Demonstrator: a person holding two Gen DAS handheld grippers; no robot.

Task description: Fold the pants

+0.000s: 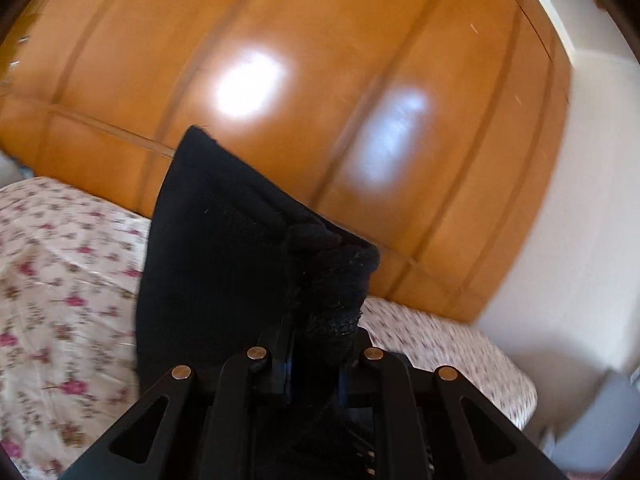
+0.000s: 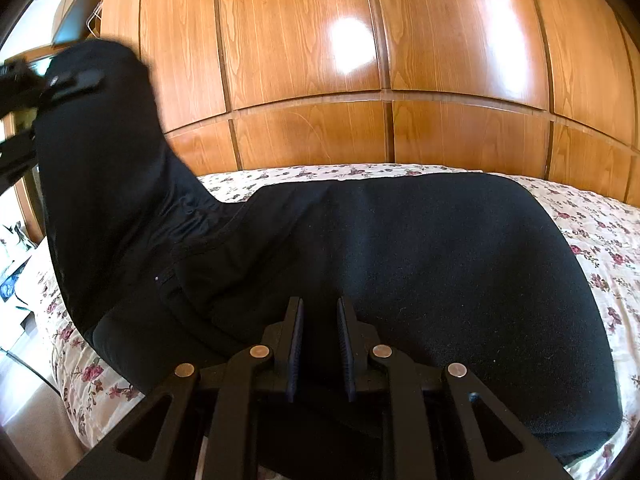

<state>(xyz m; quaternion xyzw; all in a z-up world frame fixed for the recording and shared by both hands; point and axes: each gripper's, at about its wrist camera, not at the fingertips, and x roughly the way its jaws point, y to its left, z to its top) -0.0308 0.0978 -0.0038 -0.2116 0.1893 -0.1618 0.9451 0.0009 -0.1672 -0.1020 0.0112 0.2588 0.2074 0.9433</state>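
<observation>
Left gripper [image 1: 316, 344] clamps black pants [image 2: 400, 264] lifted above bedsheet [image 2: 600, 232].

No writing, label, brand, number or sign can be read anywhere here.
</observation>
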